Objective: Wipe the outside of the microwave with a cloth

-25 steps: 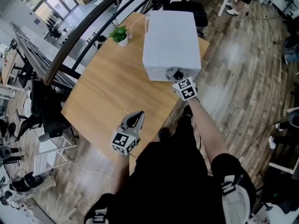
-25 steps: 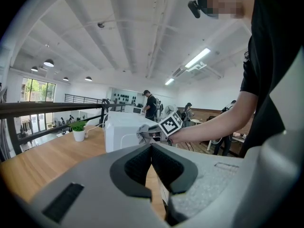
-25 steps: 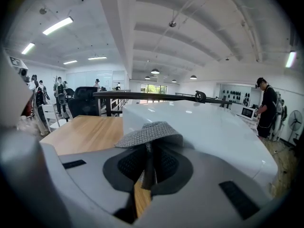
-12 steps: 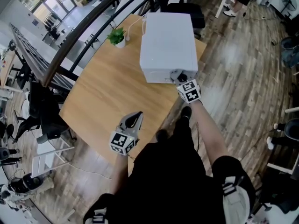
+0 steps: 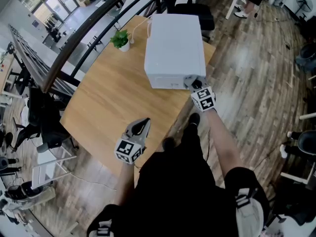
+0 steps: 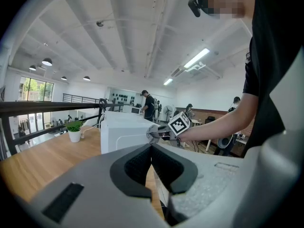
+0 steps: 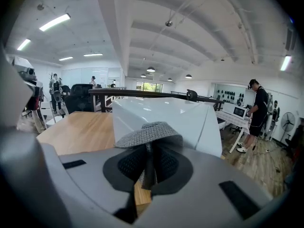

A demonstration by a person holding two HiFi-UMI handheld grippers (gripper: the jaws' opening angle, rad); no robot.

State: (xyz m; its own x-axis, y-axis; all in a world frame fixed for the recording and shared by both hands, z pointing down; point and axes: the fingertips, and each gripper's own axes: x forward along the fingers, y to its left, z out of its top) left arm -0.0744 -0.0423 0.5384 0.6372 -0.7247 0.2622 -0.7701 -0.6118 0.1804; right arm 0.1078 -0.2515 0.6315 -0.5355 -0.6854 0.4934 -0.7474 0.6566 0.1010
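The white microwave (image 5: 175,48) is standing on the far right part of the wooden desk (image 5: 113,98), close to the desk's edge. The right gripper (image 5: 191,82) is reaching to the near right corner of the microwave. Its fingers (image 7: 164,163) are pinching a grey cloth (image 7: 149,133), and the cloth is folding over the fingertips and meeting the corner edge of the microwave; I cannot tell how firmly it is pressing there.

The left gripper (image 5: 143,125) is hovering over the near edge of the desk, well apart from the microwave and pointing towards it. Its fingers (image 6: 135,163) are pressed together with nothing between them.

A small potted plant (image 5: 121,38) is standing on the desk just beside the far left corner of the microwave. The person's legs are showing below the desk edge in the head view.
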